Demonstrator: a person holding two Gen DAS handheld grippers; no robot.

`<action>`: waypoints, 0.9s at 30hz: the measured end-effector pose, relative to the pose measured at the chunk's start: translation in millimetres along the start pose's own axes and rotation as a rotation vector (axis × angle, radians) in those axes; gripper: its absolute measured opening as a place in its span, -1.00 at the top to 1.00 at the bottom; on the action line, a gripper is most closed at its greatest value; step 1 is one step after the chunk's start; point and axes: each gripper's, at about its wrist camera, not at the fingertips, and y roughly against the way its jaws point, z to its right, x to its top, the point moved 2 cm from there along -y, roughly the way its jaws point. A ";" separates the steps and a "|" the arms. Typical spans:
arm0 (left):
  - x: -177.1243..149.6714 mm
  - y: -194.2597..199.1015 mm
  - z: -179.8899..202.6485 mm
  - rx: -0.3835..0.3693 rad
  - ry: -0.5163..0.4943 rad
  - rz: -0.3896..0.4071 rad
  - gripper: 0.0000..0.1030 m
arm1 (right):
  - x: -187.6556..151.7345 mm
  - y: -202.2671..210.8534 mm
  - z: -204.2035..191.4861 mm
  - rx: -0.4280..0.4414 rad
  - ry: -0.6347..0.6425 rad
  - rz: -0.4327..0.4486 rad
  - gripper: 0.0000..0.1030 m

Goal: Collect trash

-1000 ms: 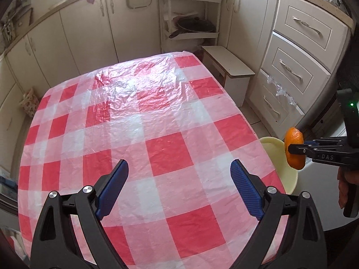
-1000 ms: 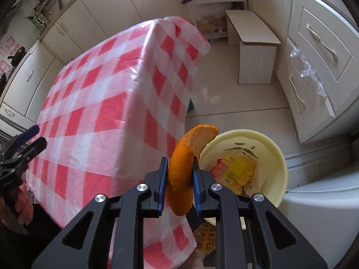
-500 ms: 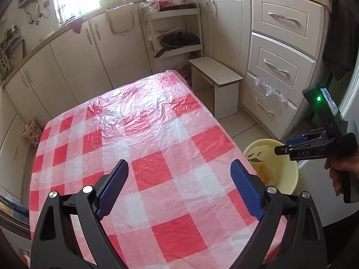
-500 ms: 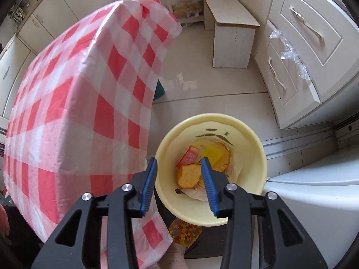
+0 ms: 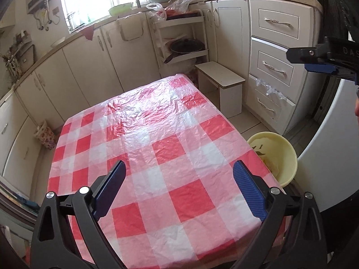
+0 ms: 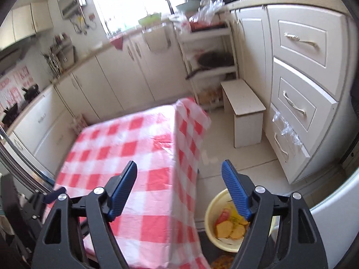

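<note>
A yellow bin point(image 6: 213, 210) stands on the floor at the table's right side and holds orange peels point(image 6: 224, 226) and wrappers; it also shows in the left wrist view point(image 5: 282, 150). My right gripper point(image 6: 179, 190) is open and empty, raised above the table edge and the bin. It shows from the side in the left wrist view point(image 5: 311, 60). My left gripper point(image 5: 179, 190) is open and empty above the near end of the red-and-white checked table point(image 5: 157, 143).
A small white stool point(image 5: 222, 80) stands on the floor beyond the table. White cabinets and drawers point(image 5: 276, 67) line the back and right walls. A corner shelf holds a black pan point(image 5: 186, 46). A white appliance point(image 5: 325, 148) stands at the right.
My right gripper opened and dropped the orange peel into the yellow bin, then rose and tilted up. Its jaws have opened wider. My left gripper lifted higher above the table.
</note>
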 end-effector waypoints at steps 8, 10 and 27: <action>-22.3 78.2 -14.4 0.048 0.041 0.038 -0.85 | -78.2 47.9 -39.8 -0.023 0.043 0.077 -0.71; -28.8 94.7 -16.8 0.051 0.056 0.034 -0.85 | -82.0 61.3 -47.0 0.015 -0.003 0.079 -0.71; -80.9 227.6 -34.4 0.101 0.110 0.093 -0.85 | -119.5 211.6 -120.6 -0.083 0.132 0.320 -0.86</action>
